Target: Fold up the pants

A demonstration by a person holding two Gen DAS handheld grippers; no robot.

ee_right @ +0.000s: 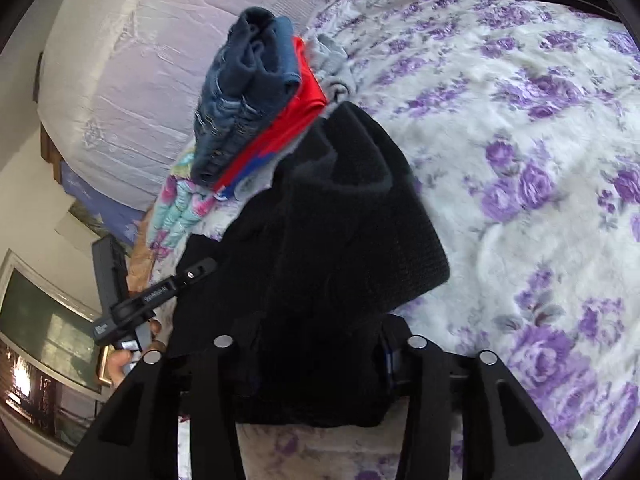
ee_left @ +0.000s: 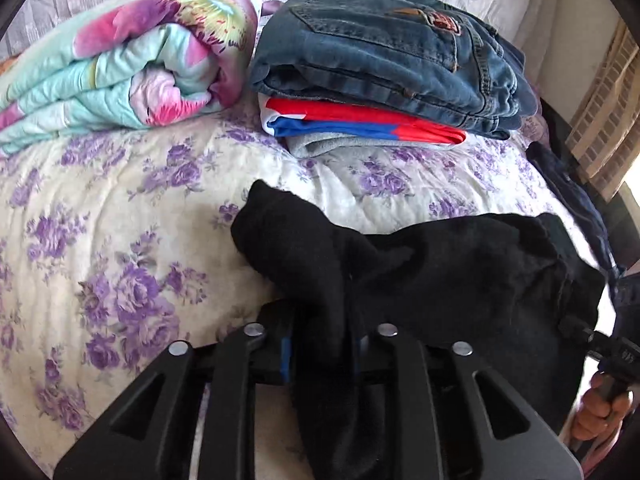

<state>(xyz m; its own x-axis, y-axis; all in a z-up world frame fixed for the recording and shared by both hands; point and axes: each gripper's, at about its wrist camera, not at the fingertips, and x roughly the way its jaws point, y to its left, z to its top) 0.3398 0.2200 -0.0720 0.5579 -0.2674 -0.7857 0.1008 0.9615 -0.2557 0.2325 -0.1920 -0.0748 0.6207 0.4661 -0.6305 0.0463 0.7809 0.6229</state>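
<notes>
black pants (ee_left: pixel 460 272) lie bunched on the bed (ee_left: pixel 120 208), draped back over both of my tools. i see the bed under a white quilt printed with purple flowers, and behind it a pale lilac headboard cover (ee_right: pixel 120 80). in the right wrist view a light wall and a framed dark pane (ee_right: pixel 44 316) sit off to the left.

at the head of the bed there is a rolled floral blanket (ee_left: pixel 132 64) in mint and pink. just beside it stands a stack: folded jeans (ee_left: pixel 392 52) on top, a red and blue garment (ee_left: pixel 360 120) under them, a grey piece (ee_left: pixel 320 146) at the bottom. the pants' near edge ends short of that stack in the left view.

my left tool (ee_left: pixel 320 344) has the black cloth running between its narrowly parted fingers; i cannot tell whether the pads press on it. my right tool (ee_right: pixel 312 352) stands wider, a thick fold of the pants filling the gap, and there too i cannot tell. the cloth hides both sets of fingertips. my right hand (ee_left: pixel 600 408) shows at the left view's lower right edge.
</notes>
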